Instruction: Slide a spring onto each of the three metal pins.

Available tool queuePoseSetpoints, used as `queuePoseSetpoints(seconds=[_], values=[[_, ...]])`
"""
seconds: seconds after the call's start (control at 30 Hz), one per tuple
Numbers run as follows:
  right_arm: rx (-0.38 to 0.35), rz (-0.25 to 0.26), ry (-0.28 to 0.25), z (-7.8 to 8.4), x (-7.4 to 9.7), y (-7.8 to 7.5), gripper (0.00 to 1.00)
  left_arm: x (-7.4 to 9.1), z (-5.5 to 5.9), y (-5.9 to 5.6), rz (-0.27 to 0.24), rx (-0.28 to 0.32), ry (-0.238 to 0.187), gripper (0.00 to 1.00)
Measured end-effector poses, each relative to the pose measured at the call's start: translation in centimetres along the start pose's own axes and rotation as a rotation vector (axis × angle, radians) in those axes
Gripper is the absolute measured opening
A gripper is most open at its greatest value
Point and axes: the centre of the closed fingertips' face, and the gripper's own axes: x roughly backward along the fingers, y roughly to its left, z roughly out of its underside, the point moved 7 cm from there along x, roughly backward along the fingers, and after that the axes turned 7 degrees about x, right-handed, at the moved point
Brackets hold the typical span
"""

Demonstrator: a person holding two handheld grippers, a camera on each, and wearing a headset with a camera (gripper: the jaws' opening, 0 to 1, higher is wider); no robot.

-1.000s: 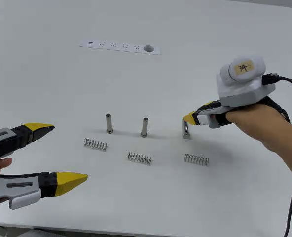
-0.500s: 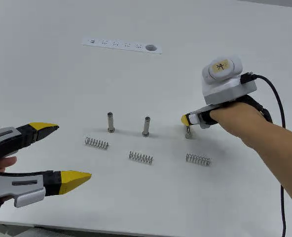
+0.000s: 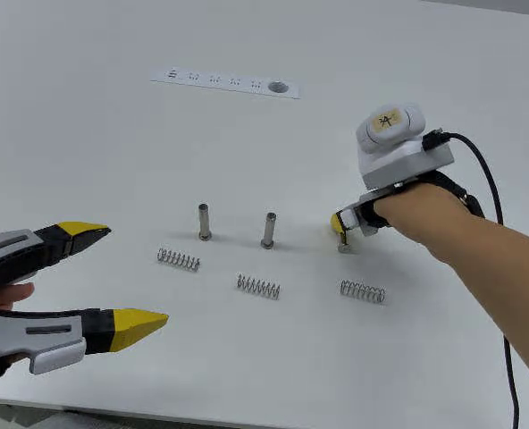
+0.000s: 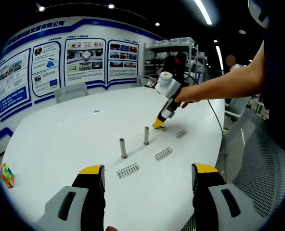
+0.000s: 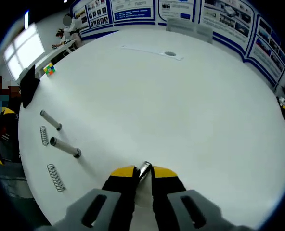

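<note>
Three metal pins stand in a row on the white table: the left pin, the middle pin and the right pin. In front of each lies a spring: left spring, middle spring, right spring. My right gripper comes in from the right, shut on the top of the right pin, whose metal tip shows between the yellow tips. My left gripper hovers at the lower left, wide open and holding nothing, well short of the left spring.
A white power strip lies flat at the far side of the table. A colour cube sits off to one side. The table's near edge runs just below the springs. A black cable trails from the right gripper.
My right gripper has dropped lower over the right pin and closed on its top. The left gripper has stayed open in about the same place.
</note>
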Motion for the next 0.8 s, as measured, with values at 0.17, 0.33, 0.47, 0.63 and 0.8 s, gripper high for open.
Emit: queuePoseSetpoints(seconds=[0.17,0.33,0.47,0.63,0.8], values=[[0.062,-0.012,0.044,-0.1,-0.1,0.1,0.11,0.0,0.1,0.1,-0.001,0.003,0.002,0.75],[0.094,-0.027,0.051,-0.4,-0.3,0.1,0.11,0.0,0.1,0.0,0.003,0.006,0.005,0.75],[0.111,-0.035,0.078,-0.9,-0.6,0.1,0.11,-0.1,0.1,-0.1,0.005,0.004,0.008,0.75],[0.116,-0.049,0.112,-1.0,-0.7,0.0,0.11,-0.1,0.1,0.0,0.003,0.006,0.006,0.75],[0.128,-0.053,0.133,-1.4,-1.2,-0.3,0.1,0.0,0.3,0.1,0.002,0.01,0.009,0.75]])
